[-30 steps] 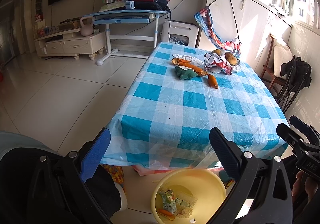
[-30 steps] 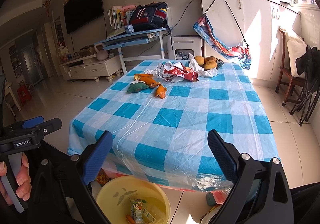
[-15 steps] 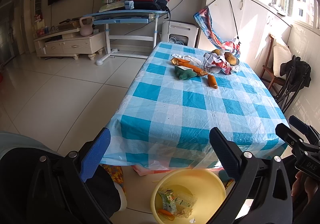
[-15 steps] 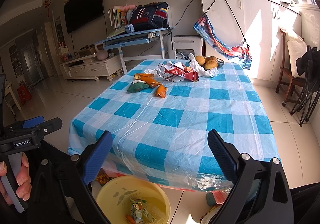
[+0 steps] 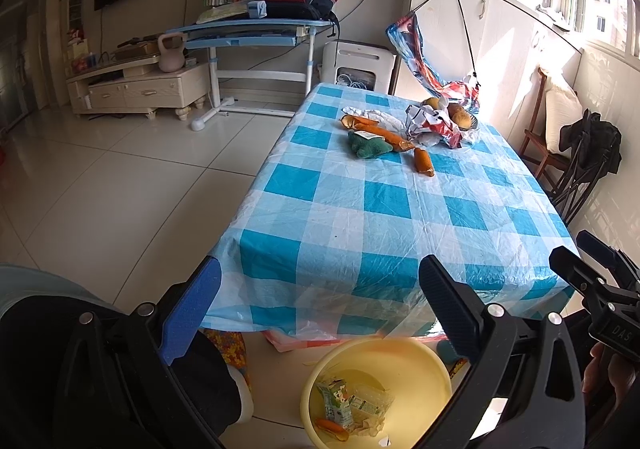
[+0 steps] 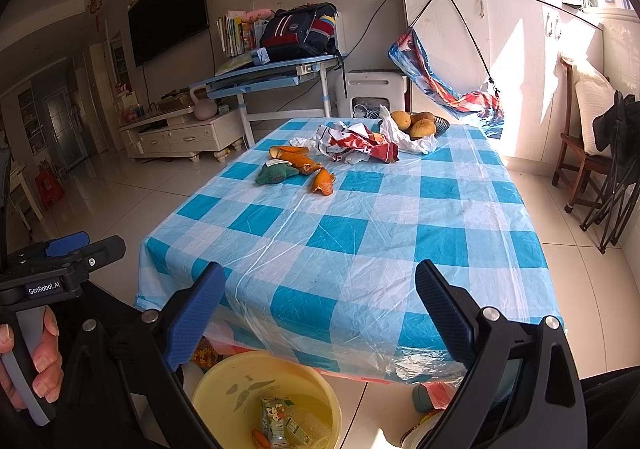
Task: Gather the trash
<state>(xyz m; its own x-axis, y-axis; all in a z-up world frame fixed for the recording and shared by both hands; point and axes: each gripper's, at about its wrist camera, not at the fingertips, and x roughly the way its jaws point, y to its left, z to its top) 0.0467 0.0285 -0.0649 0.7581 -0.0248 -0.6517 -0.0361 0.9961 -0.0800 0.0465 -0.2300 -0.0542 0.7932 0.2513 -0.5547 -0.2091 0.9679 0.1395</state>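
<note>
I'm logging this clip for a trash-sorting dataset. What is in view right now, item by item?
Table: one, blue-and-white checked cover, centre.
Orange peels: about three pieces, orange, far half of table.
Green wrapper: one, dark green, touching the peels.
Crumpled wrapper: one, red and white, beyond the peels.
Fruit: about three, yellow-orange, in a dish at the far end.
Bucket: one, yellow, on the floor at the near table edge, with a drink carton and scraps inside.
Desk: one, blue, by the wall, backpack on top.
Chair: one, wooden, right.
Left tool: open, empty.
Right tool: open, empty.
</note>
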